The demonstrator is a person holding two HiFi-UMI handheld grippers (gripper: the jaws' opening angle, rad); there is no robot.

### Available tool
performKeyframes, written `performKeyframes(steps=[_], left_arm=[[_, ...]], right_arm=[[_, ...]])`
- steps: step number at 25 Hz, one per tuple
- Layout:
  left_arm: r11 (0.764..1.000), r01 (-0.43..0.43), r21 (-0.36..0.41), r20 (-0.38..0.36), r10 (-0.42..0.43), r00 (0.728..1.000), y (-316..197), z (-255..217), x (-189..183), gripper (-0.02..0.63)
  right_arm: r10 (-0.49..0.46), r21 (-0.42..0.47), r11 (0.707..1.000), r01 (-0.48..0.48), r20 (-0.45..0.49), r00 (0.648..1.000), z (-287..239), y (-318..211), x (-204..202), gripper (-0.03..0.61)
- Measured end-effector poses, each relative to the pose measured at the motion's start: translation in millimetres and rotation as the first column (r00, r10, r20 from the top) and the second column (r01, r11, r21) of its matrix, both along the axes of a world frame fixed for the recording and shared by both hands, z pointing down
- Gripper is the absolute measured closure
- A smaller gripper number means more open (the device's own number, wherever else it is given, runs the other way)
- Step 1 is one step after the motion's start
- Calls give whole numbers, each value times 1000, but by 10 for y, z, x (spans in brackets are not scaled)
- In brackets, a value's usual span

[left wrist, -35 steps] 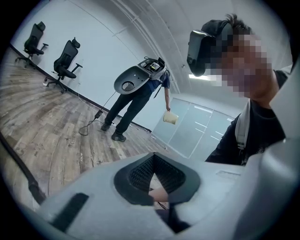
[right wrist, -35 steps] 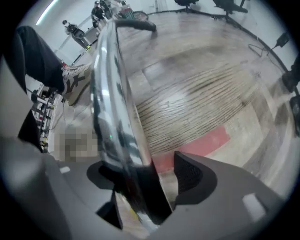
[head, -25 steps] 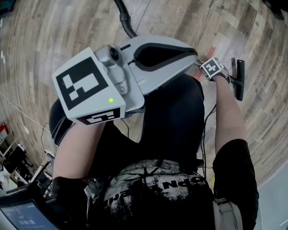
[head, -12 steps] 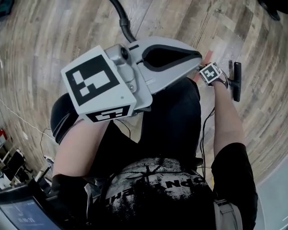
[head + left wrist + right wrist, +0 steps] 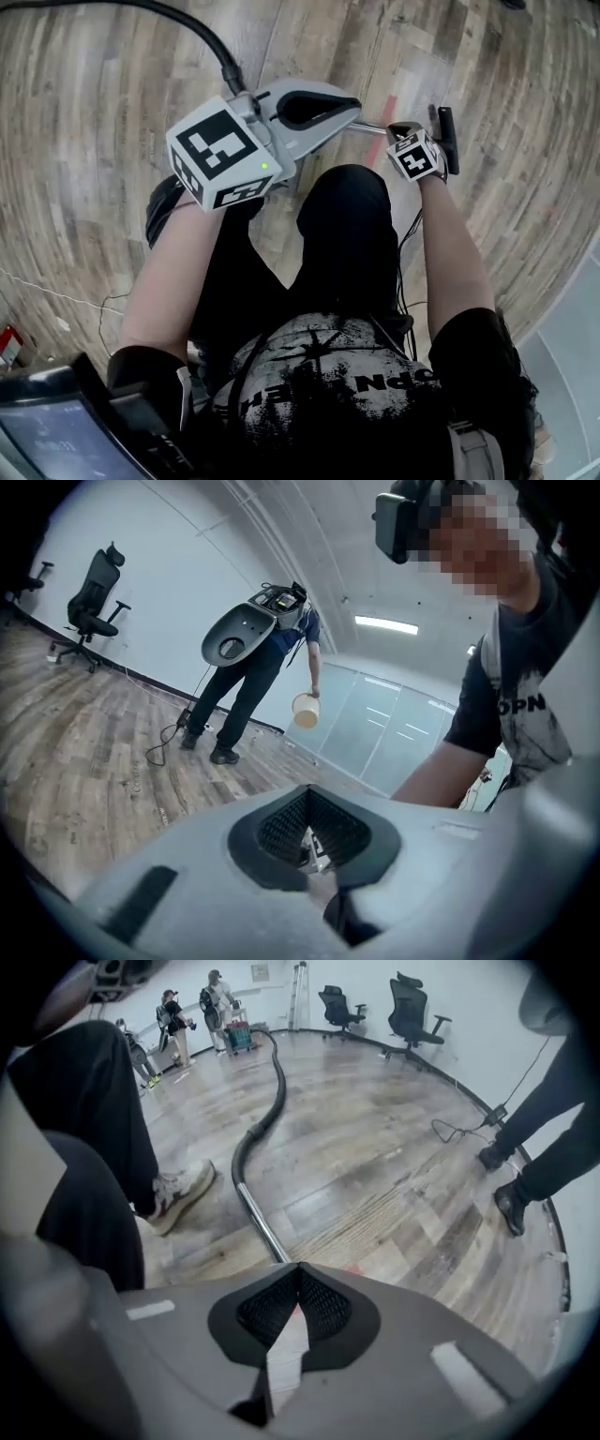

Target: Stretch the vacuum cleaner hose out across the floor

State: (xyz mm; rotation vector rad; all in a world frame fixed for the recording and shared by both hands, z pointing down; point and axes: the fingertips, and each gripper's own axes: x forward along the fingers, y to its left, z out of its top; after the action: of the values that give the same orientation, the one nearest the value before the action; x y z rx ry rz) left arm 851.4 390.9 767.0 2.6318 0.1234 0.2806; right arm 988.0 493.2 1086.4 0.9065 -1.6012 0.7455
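**Hose trails down the room; both jaws shut on nothing**

The black hose (image 5: pixel 277 1091) lies on the wooden floor (image 5: pixel 94 141). Its long axis runs from the far end of the room toward the person in a loose S-bend. Its near end joins a metal wand (image 5: pixel 262 1227), which slips beneath the left gripper (image 5: pixel 354 112) and points right toward the black floor head (image 5: pixel 448 141).

The right gripper (image 5: pixel 405 131) hangs above the wand beside that head, aimed steeply down. Its jaws have just been closing and now meet with nothing between them. The left gripper's jaws are likewise pressed together and empty.

The person's shoe (image 5: pixel 183 1194) sits just left of the hose's near bend. Bare floor lies open to the left and far side. Office chairs (image 5: pixel 412 1002) stand by the far wall. A loose cable (image 5: pixel 459 1129) and another person's feet (image 5: pixel 511 1208) lie to the right.
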Motion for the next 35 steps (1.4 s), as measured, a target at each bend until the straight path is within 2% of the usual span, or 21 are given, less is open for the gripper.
performKeyframes(steps=[3, 6, 9, 13, 18, 22, 25, 27, 30, 32, 35], left_arm=[[999, 31, -13, 42, -31, 999, -24, -337, -137, 612], [996, 67, -52, 53, -64, 997, -50, -866, -279, 612], [994, 81, -80, 50, -77, 996, -44, -1460, -381, 612], [996, 73, -55, 50, -71, 996, -88, -2261, -647, 612], [994, 106, -13, 34, -105, 994, -292, -3155, -992, 612], [989, 130, 76, -19, -129, 991, -652, -3695, -1101, 612], [982, 158, 101, -44, -154, 987, -820, -3909, -1128, 612], [978, 170, 121, -56, -164, 985, -857, -4028, -1154, 613], [962, 182, 204, -67, -171, 983, -885, -4282, -1180, 612], [950, 206, 236, -85, -191, 978, -915, -4475, -1154, 612], [934, 245, 259, -101, -226, 969, -887, -4702, -1025, 612]], right_arm=[[-9, 10, 1000, 9, 21, 1000, -812, -2, -181, 572], [-30, 4, 1000, 29, 58, 998, -1580, -30, -384, 572], [-15, 10, 1000, 13, 152, 988, -2365, -66, -593, 572], [45, 110, 990, -89, 356, 933, -3503, -340, -1094, 572], [22, 262, 951, -162, 466, 885, -4770, -760, -1603, 574], [-63, 418, 885, -204, 542, 838, -5638, -1360, -1820, 572], [-142, 517, 832, -201, 548, 824, -6110, -1643, -1868, 572], [-184, 580, 788, -209, 546, 817, -6410, -1748, -1886, 572], [-229, 650, 716, -253, 561, 795, -6887, -1828, -1863, 572], [-253, 671, 676, -305, 600, 759, -7196, -1843, -1776, 571], [-317, 677, 626, -387, 674, 667, -7643, -1808, -1610, 571]])
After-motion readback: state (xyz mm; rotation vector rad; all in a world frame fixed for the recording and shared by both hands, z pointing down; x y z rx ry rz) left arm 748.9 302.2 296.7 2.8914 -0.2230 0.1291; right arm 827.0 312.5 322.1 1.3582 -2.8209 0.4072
